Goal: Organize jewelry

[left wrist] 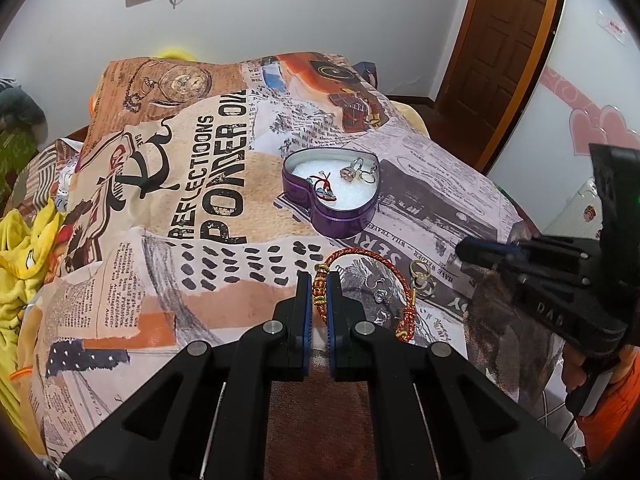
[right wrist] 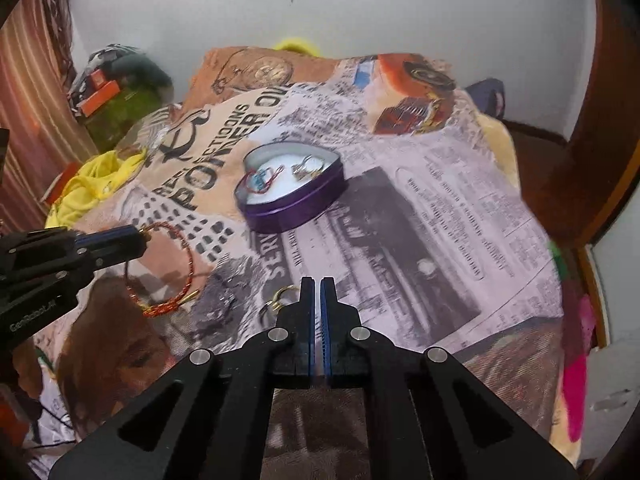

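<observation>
The left gripper (left wrist: 319, 286) is clenched on the beaded section of the red cord bracelet (left wrist: 370, 256), whose loop extends ahead and to that gripper's right over the printed blanket (left wrist: 224, 240). The heart-shaped tin (left wrist: 340, 216) lies straight ahead of it, well apart; the left gripper is the nearer one for the transfer. The right gripper (right wrist: 317, 292) is closed on nothing, with a gold ring (right wrist: 280, 296) just beside its left finger.

Count:
- one bracelet in grasp
- about three small loose pieces beside it, though blur makes this uncertain
- one red string piece and apparently two rings in the tin
</observation>
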